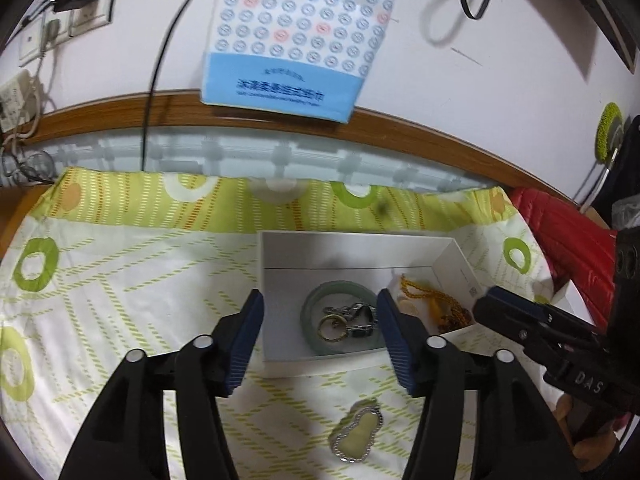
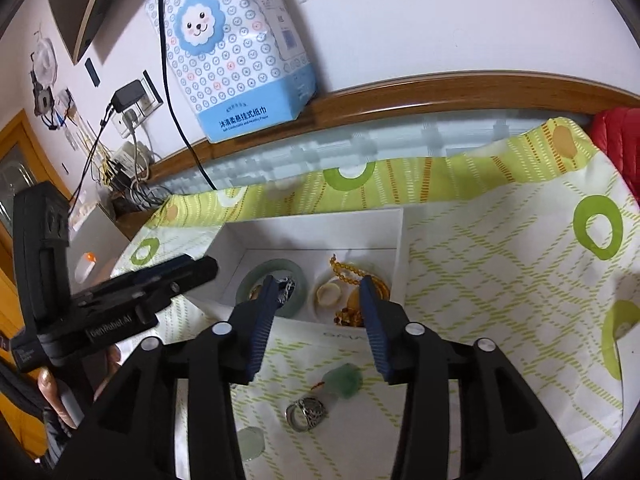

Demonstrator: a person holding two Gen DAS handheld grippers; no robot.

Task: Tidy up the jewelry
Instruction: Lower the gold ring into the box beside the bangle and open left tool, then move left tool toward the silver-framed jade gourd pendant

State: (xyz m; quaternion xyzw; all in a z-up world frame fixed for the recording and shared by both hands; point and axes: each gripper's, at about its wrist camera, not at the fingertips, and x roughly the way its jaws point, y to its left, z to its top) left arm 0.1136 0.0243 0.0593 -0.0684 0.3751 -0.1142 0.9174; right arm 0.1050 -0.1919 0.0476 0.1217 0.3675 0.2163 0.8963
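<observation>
Nearest the left gripper [image 1: 320, 336], whose blue-padded fingers stand wide apart with nothing between them, a pale yellow gourd-shaped pendant in a studded silver frame [image 1: 356, 434] lies on the green-and-white patterned cloth [image 1: 120, 300], short of the box. Under the right gripper [image 2: 318, 322], its fingers likewise spread and empty, an ornate silver ring [image 2: 306, 412] and a small green carved stone charm [image 2: 346, 380] rest on the same cloth, just beside each other. Beyond the fingertips sits the open white cardboard box [image 1: 276, 264], holding a pale green jade bangle [image 1: 310, 312] with a brass ring and silver chain links [image 1: 348, 318] lying inside its circle. To the bangle's right within the box lie a string of amber beads [image 1: 436, 300] and a cream-coloured ring [image 2: 328, 294]. Seen from the left wrist, the right gripper's dark tip hangs over the box's right edge. Farther back, a wooden rail [image 1: 440, 136] edges the surface, and a blue-and-white tissue pack printed with a cartoon lion [image 2: 232, 52] hangs on the white wall [image 1: 480, 60] near a socket with a black charger [image 2: 128, 96].
</observation>
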